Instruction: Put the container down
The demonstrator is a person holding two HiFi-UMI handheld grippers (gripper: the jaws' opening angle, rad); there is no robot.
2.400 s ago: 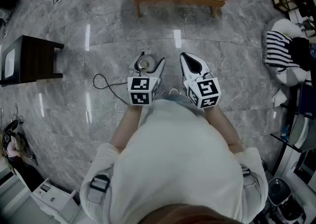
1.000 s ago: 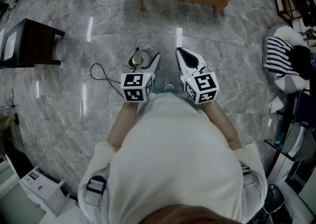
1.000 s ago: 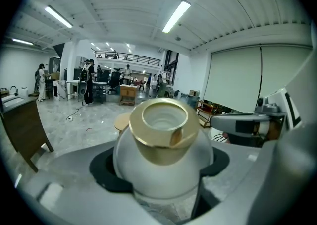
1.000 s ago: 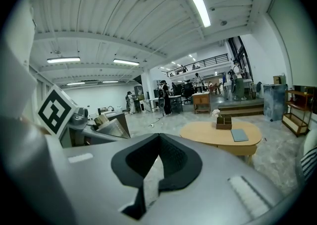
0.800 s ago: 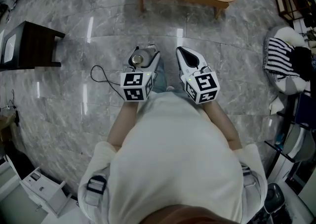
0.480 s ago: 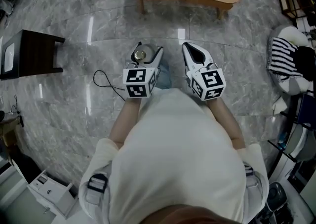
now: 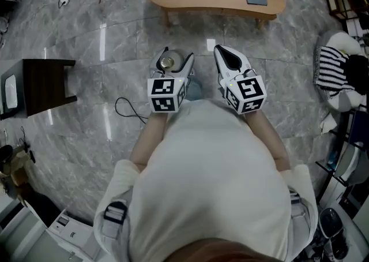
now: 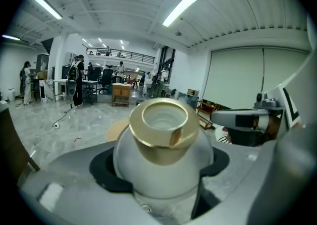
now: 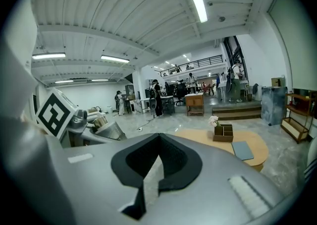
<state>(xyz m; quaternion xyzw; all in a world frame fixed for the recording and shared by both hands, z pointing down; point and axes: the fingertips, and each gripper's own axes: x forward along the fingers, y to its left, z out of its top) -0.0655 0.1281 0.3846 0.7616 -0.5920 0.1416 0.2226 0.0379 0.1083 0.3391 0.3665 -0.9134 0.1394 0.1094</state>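
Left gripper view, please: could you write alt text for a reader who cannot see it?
A round white container with a gold rim fills the centre, clamped in the jaws of the left gripper. Behind it lies a grey marble floor, and the right gripper shows at the right.

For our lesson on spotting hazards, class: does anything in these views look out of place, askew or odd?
A loose black cable lies looped on the floor just left of the person, a possible trip hazard. Otherwise nothing stands out: the container sits upright, clamped in the left gripper, with nothing spilled.
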